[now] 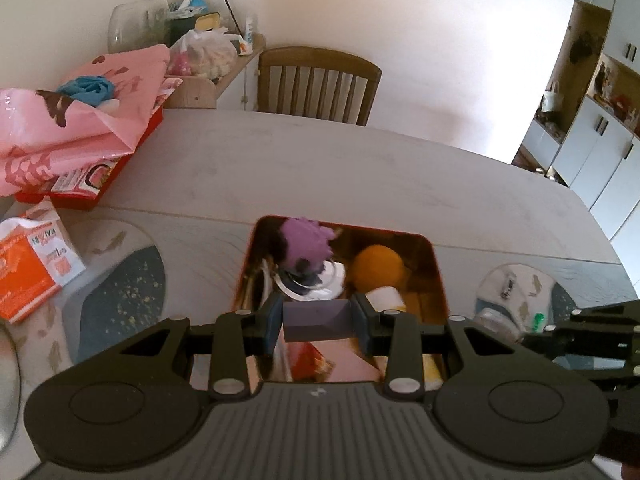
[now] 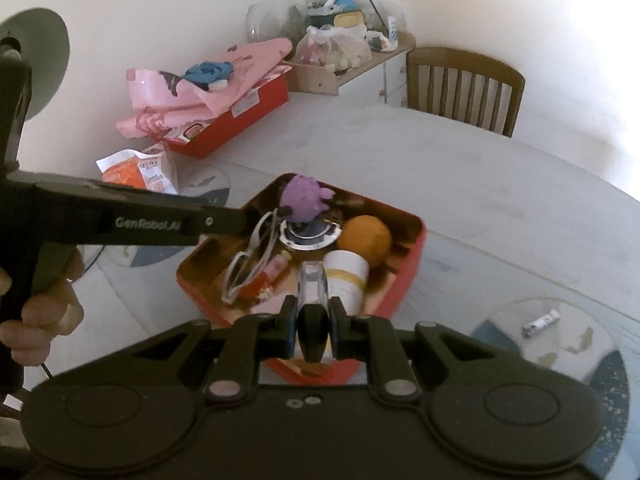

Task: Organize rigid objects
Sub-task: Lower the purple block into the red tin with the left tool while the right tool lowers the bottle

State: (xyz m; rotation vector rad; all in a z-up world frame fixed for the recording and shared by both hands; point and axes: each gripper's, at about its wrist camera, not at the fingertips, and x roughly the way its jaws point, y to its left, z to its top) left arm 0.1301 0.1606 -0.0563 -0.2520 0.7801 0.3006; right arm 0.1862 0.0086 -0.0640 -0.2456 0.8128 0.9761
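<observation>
A: Status on both grippers?

B: Left gripper is clamped part-way on a grey-purple block, pads pressing its two side faces. Block is wide, so the jaws stand apart by that much. It hangs over the near part of the red tin.

A: Right one?

B: Right gripper is fully closed on a small dark piece, with a clear, glassy part sticking out ahead of the fingers. Can't tell what the item is. It's also over the tin's near edge.

A: Why both above the tin?

B: My read: the tin is the collection bin. It already holds a purple toy on a round lid-like disc, an orange ball, a white cup lying on its side, glasses and some small packets. Hard items go in, so both loads look set for dropping there.

A: Room left?

B: Tight. Free floor looks mostly near the front wall, which probably explains why both sit over that side.

A: Risks?

B: Block could land on the cup or glasses. The grippers are close together; the left one's arm crosses the right wrist view just above the tin.

A: Rest of the surface?

B: Pink bag on a second red box, an orange pack, a chair at the far side. Not involved, I'd say.
</observation>
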